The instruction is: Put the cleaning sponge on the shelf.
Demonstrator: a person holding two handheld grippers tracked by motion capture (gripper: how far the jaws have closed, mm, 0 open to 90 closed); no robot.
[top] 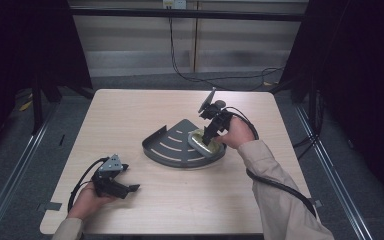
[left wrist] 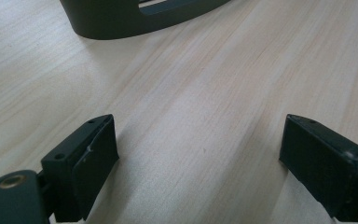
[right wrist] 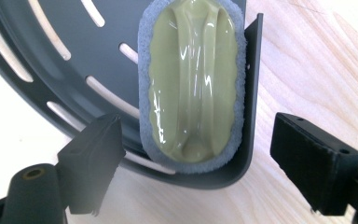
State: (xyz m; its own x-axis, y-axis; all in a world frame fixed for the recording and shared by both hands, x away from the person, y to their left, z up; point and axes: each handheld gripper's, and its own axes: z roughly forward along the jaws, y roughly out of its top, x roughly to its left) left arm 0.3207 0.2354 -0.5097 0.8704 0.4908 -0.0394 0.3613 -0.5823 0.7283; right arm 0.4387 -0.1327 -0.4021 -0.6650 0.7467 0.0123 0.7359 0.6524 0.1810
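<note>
Sponge point(right wrist: 192, 81), pale green with a grey rim, lies in the corner of the dark slotted tray point(right wrist: 51, 70), below the right claw point(top: 211, 134), whose jaws stand wide and grip nothing. Left claw point(top: 125, 187) rests wide open and empty on the desk point(top: 130, 120), well apart.

Table: pale wood-grain square tabletop point(top: 130, 120), lit from above.
Floor: grey carpet point(top: 25, 165).
Back wall: light panelled wall point(top: 240, 40), black cable point(top: 180, 70) hanging down.
Sides: dark black curtains point(top: 365, 75).
</note>
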